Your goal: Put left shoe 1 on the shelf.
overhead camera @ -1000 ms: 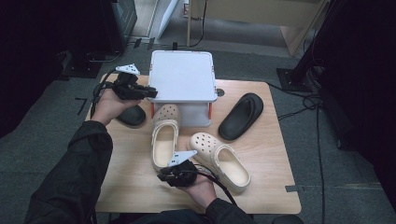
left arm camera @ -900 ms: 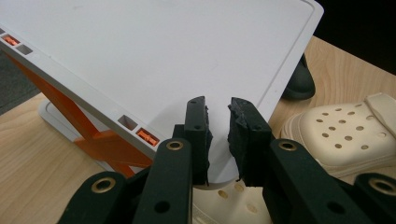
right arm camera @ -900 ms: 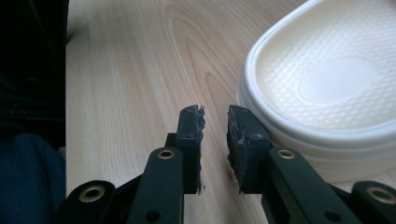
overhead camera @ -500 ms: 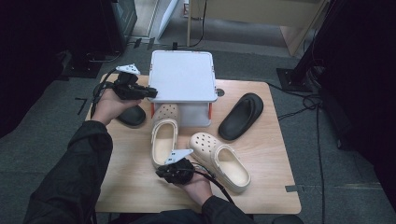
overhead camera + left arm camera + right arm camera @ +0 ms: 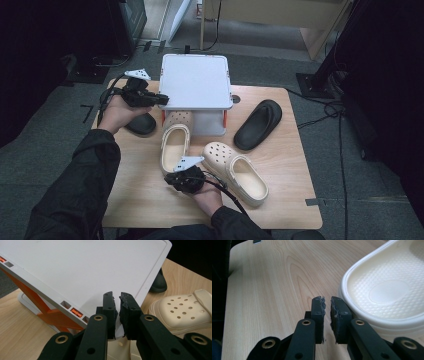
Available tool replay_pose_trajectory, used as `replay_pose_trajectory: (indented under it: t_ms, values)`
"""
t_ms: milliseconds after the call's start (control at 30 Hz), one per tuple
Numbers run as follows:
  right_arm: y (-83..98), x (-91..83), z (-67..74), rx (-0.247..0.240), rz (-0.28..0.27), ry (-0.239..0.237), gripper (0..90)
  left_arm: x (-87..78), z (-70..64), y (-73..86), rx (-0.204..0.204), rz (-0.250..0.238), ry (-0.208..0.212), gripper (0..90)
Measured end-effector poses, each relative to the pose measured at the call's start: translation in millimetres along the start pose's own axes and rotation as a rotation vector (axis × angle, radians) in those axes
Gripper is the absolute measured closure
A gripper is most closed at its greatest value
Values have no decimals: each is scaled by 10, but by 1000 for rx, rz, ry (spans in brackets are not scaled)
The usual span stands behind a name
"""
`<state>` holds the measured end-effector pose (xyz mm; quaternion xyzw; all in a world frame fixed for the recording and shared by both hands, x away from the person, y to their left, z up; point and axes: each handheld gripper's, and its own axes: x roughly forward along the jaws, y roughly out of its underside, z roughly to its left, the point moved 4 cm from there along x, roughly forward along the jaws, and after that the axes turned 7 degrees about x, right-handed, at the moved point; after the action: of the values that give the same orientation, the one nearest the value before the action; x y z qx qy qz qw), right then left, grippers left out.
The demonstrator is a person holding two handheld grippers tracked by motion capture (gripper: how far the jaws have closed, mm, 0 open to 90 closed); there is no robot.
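High view first: a pale wooden table (image 5: pixel 150 200) carries a white plastic two-tier shoe rack with orange struts (image 5: pixel 196 82) at its far middle, and four shoes lie about it. One cream perforated foam clog (image 5: pixel 175 142) has its toe tucked under the rack's top shelf with its heel sticking out toward the person, and the second cream clog (image 5: pixel 240 172) lies loose on the table just to its right. A black slide sandal (image 5: pixel 257 125) lies well to the right of the rack, and its black mate (image 5: pixel 141 124) sits at the rack's left, partly under the person's left hand. The left gripper (image 5: pixel 161 99) hovers at the left edge of the rack's top shelf; in the left gripper view (image 5: pixel 117 307) its jaws have just been closing and now stand nearly together with only a thin slit between the pads, gripping nothing, the white shelf lying beyond them. The right gripper (image 5: pixel 181 181) sits low near the table's front, just beside the heel of the tucked clog; in the right gripper view (image 5: pixel 326 308) its jaws have likewise just been closing and are almost shut on air, bare wood beneath and the clog's rim just to one side. Judged from how things lie, the tidying is barely begun: one clog is partly placed, while the second clog and both sandals remain on the table.
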<state>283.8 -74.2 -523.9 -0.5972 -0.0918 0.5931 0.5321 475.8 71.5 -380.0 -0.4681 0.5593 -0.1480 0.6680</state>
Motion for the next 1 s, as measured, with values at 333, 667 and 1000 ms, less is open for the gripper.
replay_pose_trajectory:
  t_ms: [333,667,1000]
  values:
    - [-121,-69,-17,-16,-52,25,830,1,-12,-3,4,6,5,836]
    - [-234,-52,-139,-1,-80,48,839,4,-14,-3,2,4,9,840]
    - [-230,-85,-68,-14,-71,27,820,1,-12,2,3,1,10,840]
